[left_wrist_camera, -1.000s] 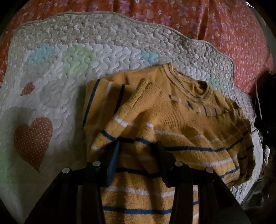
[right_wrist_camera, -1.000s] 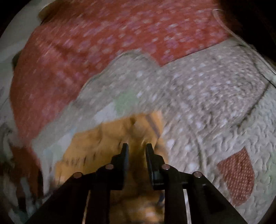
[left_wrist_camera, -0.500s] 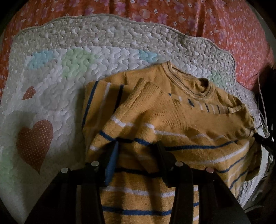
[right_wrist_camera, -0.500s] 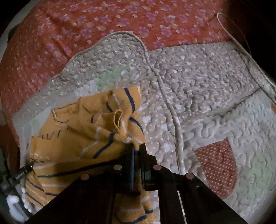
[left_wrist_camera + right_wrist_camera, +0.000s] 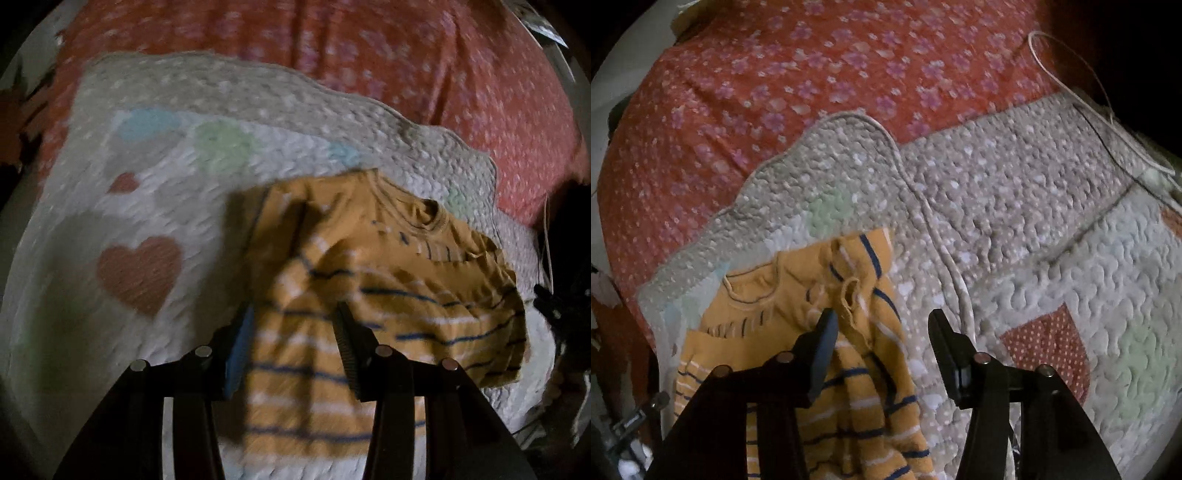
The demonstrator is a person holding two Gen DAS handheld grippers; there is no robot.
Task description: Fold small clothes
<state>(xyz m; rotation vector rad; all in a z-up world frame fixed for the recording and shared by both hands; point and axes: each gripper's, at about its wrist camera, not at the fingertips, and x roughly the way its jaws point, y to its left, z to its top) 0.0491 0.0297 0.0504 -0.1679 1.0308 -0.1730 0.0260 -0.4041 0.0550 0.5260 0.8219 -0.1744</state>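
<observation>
A small mustard-yellow sweater [image 5: 388,295] with navy and white stripes lies on a quilted mat [image 5: 110,314], both sleeves folded in over the body. My left gripper [image 5: 293,326] is open above its lower half, holding nothing. In the right wrist view the sweater [image 5: 849,332] lies at lower left with a folded sleeve on top. My right gripper [image 5: 882,328] is open and empty just above that sleeve's cuff.
The mat is pale with heart patches [image 5: 140,273] and a grey scalloped border [image 5: 849,147]. It lies on a red floral bedsheet [image 5: 812,66]. A white cable [image 5: 1108,110] runs along the far right edge. The other gripper's tip [image 5: 550,302] shows at right.
My right gripper has opened and let go of the sleeve, which now rests on the sweater. My left gripper has pulled back and to the left, still open.
</observation>
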